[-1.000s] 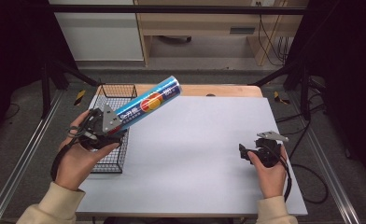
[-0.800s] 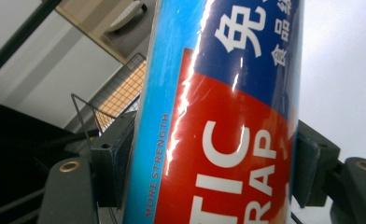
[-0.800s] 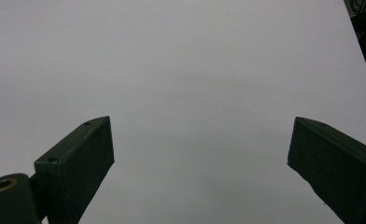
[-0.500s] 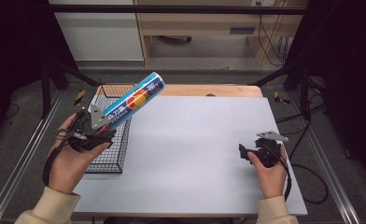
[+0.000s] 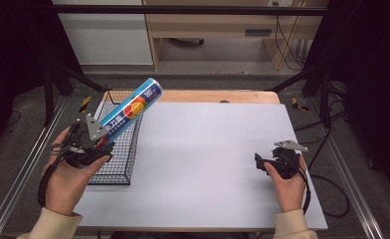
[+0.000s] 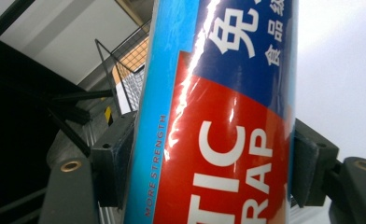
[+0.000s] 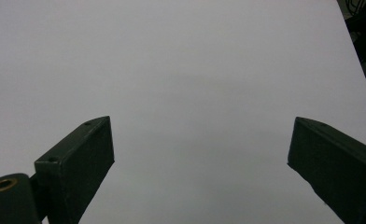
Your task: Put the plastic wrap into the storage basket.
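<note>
A long blue and red box of plastic wrap (image 5: 129,110) is held tilted above the wire basket (image 5: 116,164) at the table's left side, its far end raised toward the back. My left gripper (image 5: 99,142) is shut on the box's lower end; in the left gripper view the plastic wrap box (image 6: 223,121) sits clamped between both black jaws. My right gripper (image 5: 260,162) rests low over the white table (image 5: 208,149) at the right, jaws wide apart with nothing between them, as the right gripper (image 7: 200,158) shows in its own view.
The black wire basket stands on the table's left edge. A wooden strip (image 5: 218,96) runs along the table's far edge. Metal rails (image 5: 24,164) flank the table, and cables (image 5: 332,184) trail on the floor at the right.
My left gripper has carried the plastic wrap box leftward, from over the table to above the wire basket. The right gripper has stayed still.
</note>
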A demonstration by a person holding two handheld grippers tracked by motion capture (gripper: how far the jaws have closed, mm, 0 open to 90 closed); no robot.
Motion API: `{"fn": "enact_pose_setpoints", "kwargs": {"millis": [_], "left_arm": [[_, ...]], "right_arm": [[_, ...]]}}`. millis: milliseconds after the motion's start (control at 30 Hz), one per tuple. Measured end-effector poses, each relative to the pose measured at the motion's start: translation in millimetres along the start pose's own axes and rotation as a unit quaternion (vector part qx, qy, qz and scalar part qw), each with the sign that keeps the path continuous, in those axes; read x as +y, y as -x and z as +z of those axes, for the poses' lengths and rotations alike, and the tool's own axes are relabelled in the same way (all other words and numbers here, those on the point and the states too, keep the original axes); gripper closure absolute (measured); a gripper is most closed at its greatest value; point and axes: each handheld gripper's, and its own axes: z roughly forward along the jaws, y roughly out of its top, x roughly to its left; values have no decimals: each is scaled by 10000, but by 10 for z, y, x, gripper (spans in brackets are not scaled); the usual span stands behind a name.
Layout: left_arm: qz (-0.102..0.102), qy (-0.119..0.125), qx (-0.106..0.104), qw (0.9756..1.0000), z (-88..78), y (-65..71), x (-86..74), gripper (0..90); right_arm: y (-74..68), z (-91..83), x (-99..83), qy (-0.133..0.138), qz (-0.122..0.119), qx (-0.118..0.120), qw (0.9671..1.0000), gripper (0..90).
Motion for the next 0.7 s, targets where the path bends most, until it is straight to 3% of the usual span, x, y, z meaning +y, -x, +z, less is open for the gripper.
{"fn": "enact_pose_setpoints", "kwargs": {"millis": [167, 700], "left_arm": [[-119, -143, 10, 9998, 48, 11, -39, 295], [-233, -645, 3, 9976, 223, -12, -215, 298]], "right_arm": [[0, -5, 1, 3, -27, 13, 10000, 73], [9, -35, -16, 44, -2, 12, 10000, 74]]}}
